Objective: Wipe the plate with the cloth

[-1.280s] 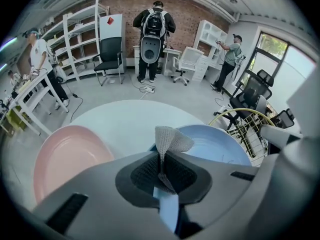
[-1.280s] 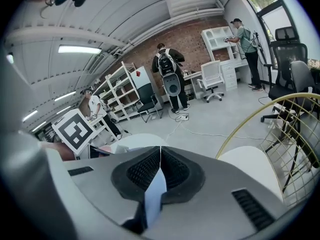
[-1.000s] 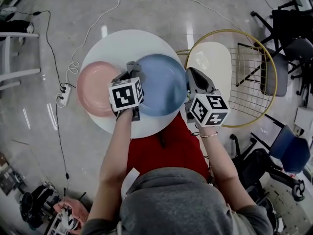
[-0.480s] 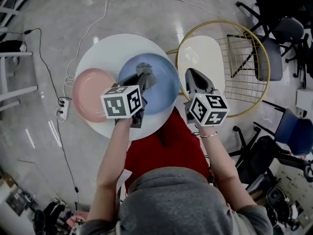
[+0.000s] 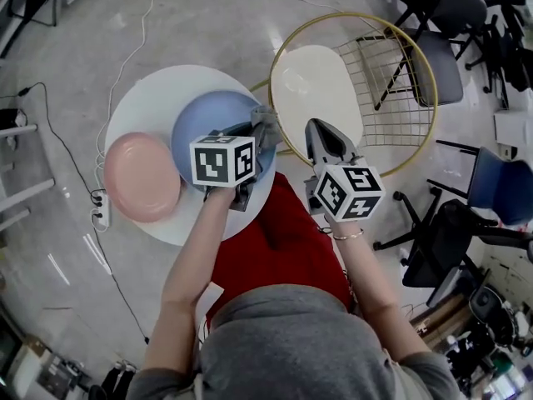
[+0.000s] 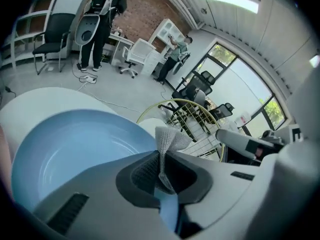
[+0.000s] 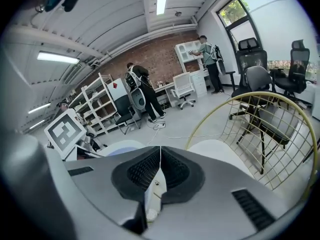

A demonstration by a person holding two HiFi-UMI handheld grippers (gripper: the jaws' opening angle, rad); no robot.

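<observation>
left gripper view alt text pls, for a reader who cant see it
The left gripper, jaws shut on a grey cloth, sits at the edge of a blue plate on a white table. Behind them stands a gold wire chair.

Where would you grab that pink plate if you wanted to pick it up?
The pink plate lies flat and shallow on the white table, so probably only its thin rim offers a pinch. Come from its outer side, away from the blue plate, which crowds the other edge.
</observation>
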